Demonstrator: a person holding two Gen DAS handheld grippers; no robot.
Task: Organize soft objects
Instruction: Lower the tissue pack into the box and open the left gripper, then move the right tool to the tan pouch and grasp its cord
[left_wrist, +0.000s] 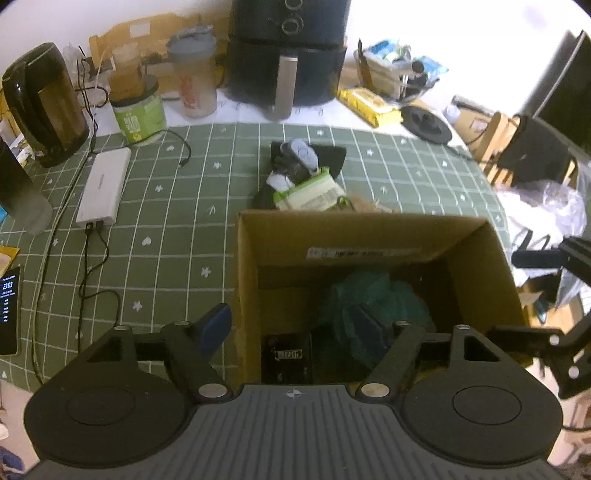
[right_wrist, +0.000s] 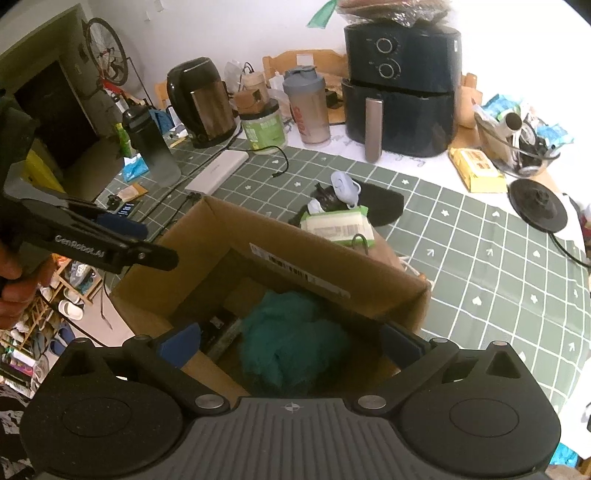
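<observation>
An open cardboard box stands on the green checked tablecloth. A crumpled teal cloth lies inside it beside a dark item. My left gripper hangs over the box's left wall, open: one fingertip is outside the box, the other by the cloth. My right gripper is open above the teal cloth with nothing between its pads. Behind the box lies a pile: a green-and-white wipes pack, a black cloth and a pale blue item.
At the table's back stand a black air fryer, a kettle, a shaker bottle and a green tub. A white power bank with cables lies left. A yellow pack and kettle base sit right.
</observation>
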